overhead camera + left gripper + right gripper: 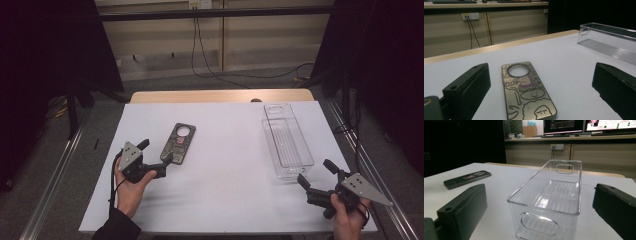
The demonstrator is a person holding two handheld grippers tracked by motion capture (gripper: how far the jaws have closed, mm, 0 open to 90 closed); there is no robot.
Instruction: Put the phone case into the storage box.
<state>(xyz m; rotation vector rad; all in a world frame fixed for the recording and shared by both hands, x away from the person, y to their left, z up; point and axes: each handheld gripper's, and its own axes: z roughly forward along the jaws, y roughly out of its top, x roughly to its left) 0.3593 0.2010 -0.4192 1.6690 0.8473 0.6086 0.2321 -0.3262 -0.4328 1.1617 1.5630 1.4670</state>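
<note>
Closing in: left gripper, jaws spread wide, straddling the near end of the flat olive cartoon-printed phone case, left of centre.
Lying: case's long axis is running away from the jaws.
Waiting: right gripper, jaws apart, facing the clear plastic bin.

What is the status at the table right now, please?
Left gripper open, jaws either side of phone case. Right gripper open, facing empty clear bin. Nothing between case and bin.
</note>
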